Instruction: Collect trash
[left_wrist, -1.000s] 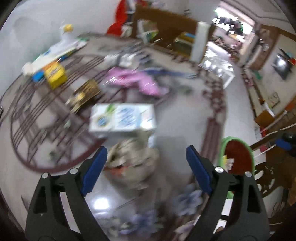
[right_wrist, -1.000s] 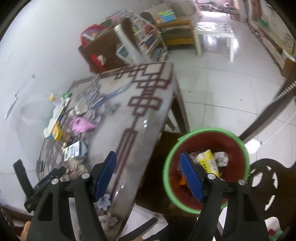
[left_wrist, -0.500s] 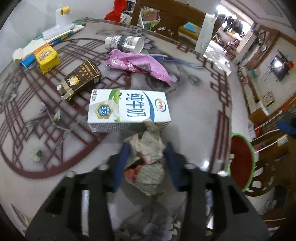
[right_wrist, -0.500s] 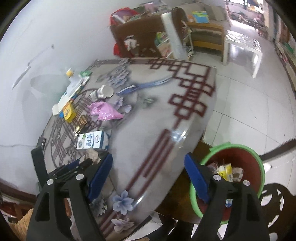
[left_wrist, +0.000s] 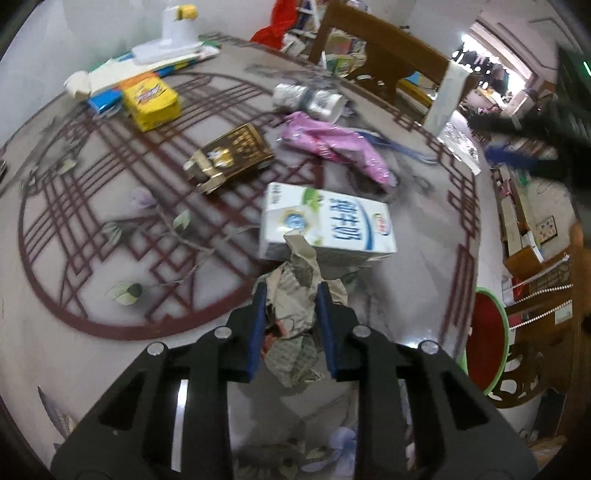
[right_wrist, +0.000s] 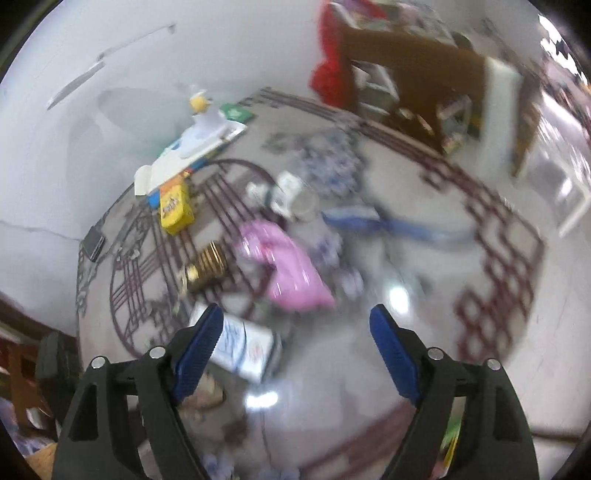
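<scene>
Trash is what we are gathering: in the left wrist view our left tongs (left_wrist: 289, 325) are clamped on a crumpled paper wad (left_wrist: 295, 317) above the desk (left_wrist: 55, 229), milk carton (left_wrist: 325, 225) and pink wrapper (left_wrist: 332, 147) uncollected, while the right wrist view shows our right tongs (right_wrist: 295, 347) apart and empty.

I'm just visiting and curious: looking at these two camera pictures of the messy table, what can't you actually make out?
- Crumpled paper: left wrist view, the left gripper shut on it covers its sides, so its full shape is hidden.
- Green-rimmed bin: left wrist view, contents hidden by the table edge and steep angle.
- Milk carton: right wrist view, motion blur makes its print unreadable; one finger of the open right gripper covers part.
</scene>
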